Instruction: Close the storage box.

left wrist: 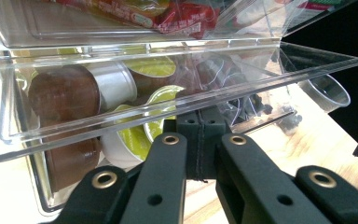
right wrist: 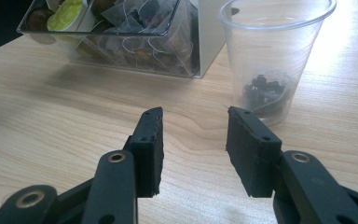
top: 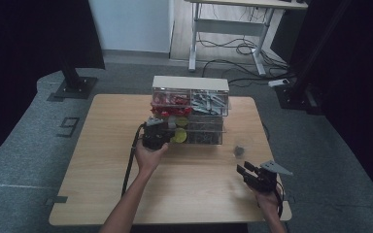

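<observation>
Left gripper (left wrist: 200,135), jaws pressed together, sits at the front edge of the clear organizer's (top: 201,104) open lower drawer (left wrist: 121,116) on the wooden table (top: 107,165). Right gripper (right wrist: 193,140) hovers spread before the plastic cup (right wrist: 272,56).

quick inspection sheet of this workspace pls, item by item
surface: light wooden table, mostly bare.
job's things: clear acrylic organizer with pods, sachets and tea bags; clear plastic cup holding something dark.
clutter: nothing seen.
grippers: left gripper shut on the organizer's lower lid, which is lifted; right gripper open, empty, facing the cup.
cables: left gripper's cable trails over the table; more cables under the desk.
surroundings: grey floor, black stands.
</observation>
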Demonstrator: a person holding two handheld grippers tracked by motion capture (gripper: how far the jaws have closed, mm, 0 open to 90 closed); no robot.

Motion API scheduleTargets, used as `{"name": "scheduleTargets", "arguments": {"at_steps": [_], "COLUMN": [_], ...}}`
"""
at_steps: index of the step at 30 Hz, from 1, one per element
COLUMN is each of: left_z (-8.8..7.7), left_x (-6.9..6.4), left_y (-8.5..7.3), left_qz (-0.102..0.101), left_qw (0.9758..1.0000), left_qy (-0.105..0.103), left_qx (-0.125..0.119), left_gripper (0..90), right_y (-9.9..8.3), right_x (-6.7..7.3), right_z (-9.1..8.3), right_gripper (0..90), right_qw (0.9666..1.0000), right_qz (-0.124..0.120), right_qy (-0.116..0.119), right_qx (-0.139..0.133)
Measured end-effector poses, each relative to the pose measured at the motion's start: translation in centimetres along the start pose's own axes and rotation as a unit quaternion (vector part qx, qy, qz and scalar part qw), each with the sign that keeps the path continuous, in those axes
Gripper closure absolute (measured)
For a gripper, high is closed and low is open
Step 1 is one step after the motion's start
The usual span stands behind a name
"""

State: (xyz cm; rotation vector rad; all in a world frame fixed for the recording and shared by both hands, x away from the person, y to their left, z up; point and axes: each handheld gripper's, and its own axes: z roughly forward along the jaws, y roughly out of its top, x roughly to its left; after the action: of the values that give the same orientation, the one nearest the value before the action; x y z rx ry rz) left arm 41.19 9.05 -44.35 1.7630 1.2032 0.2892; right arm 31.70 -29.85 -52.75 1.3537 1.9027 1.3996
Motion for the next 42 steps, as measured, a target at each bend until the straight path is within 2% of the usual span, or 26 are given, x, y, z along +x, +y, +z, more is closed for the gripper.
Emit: {"name": "scheduleTargets", "arguments": {"at_steps": [7,42], "left_z": [0.3,1.7], "left_x": [0.1,0.9], "left_y": [-0.7,-3.3], "left_qz": [-0.002,-0.013], "left_qw": [1.0000,0.9995], "left_qy": [0.001,0.000], "left_qx": [0.005,0.030], "left_gripper": [90.0,90.0], "right_y": [-0.1,-0.6], "right_x": [0.2,0.2], "right_z": [0.1,0.5], "right_gripper": [55.8,55.5], "right_qw": [1.0000,0.9998], "right_qz": [-0.008,-0.010], "right_qy": [0.003,0.004], "right_qx": [0.004,0.014]}}
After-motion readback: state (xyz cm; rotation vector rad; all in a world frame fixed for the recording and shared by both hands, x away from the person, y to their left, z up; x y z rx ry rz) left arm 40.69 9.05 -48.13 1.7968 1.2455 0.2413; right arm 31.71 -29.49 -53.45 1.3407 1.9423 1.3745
